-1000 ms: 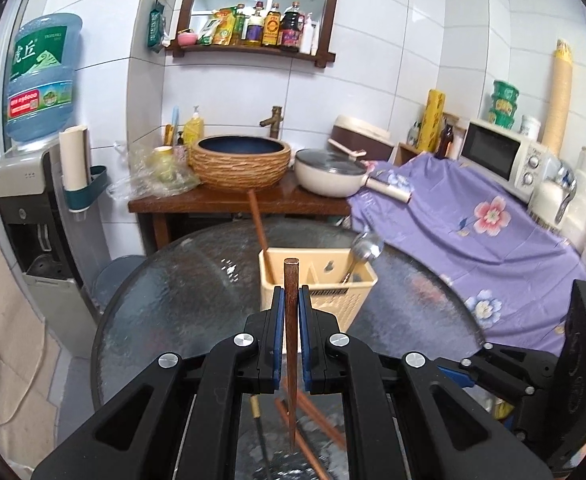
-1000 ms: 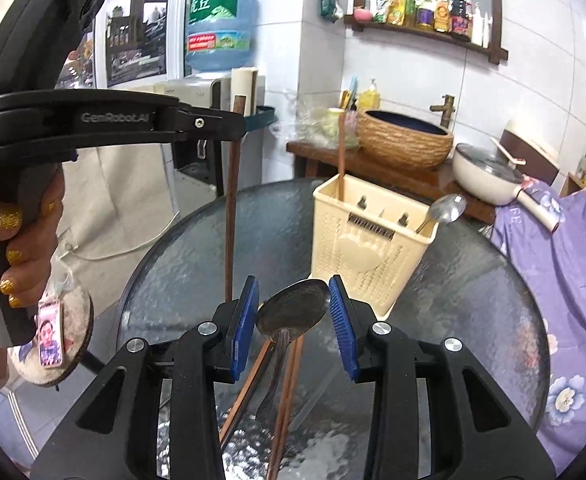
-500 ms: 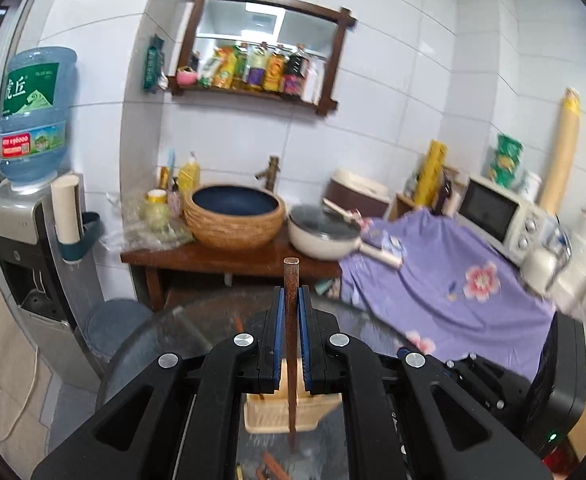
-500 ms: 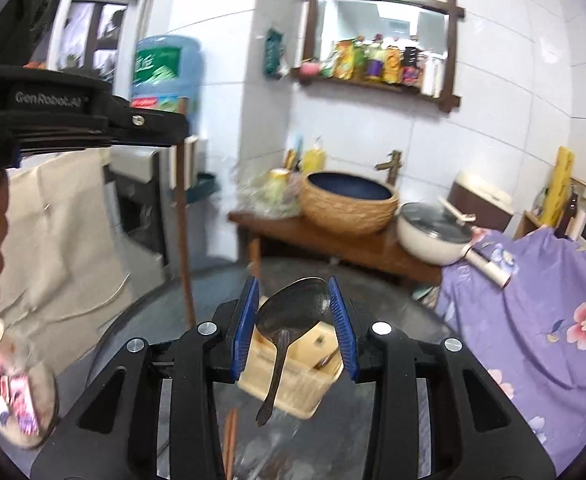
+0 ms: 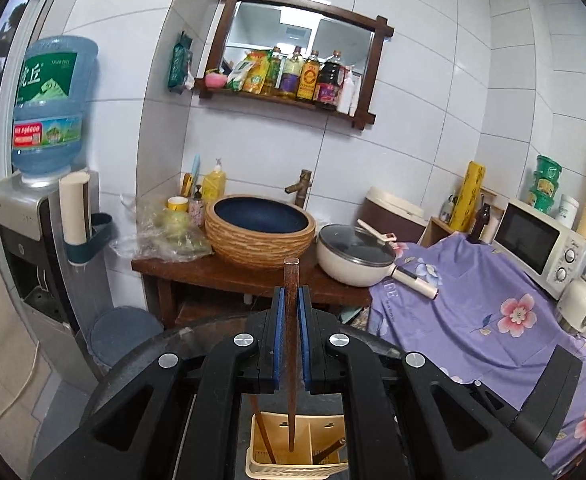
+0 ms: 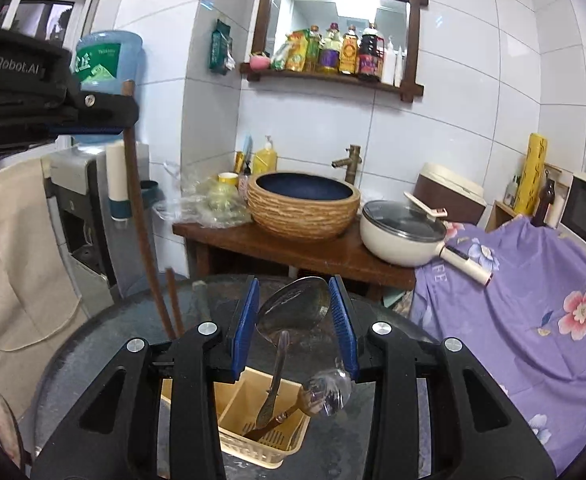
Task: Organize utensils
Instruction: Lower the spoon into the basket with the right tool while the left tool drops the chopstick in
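My left gripper (image 5: 292, 308) is shut on a dark brown chopstick (image 5: 292, 344) held upright. Its lower tip hangs over the yellow utensil basket (image 5: 293, 466) just below the fingers. Another chopstick (image 5: 263, 432) leans inside the basket. My right gripper (image 6: 294, 300) is shut on the bowl of a metal spoon (image 6: 293, 312), whose handle hangs down into the basket (image 6: 253, 444). A second spoon (image 6: 329, 394) rests in the basket at its right side. In the right wrist view the left gripper (image 6: 125, 116) shows at upper left with its chopstick (image 6: 141, 232).
The basket stands on a round glass table (image 6: 93, 344). Beyond it a wooden side table (image 5: 221, 276) carries a woven basin (image 5: 259, 230) and a lidded pan (image 5: 355, 256). A purple flowered cloth (image 5: 493, 320) lies right, a water dispenser (image 5: 33, 240) left.
Both grippers have risen and moved forward with their utensils. The basket, earlier ahead on the table, now lies beneath the fingers. The loose chopsticks on the table have left view.
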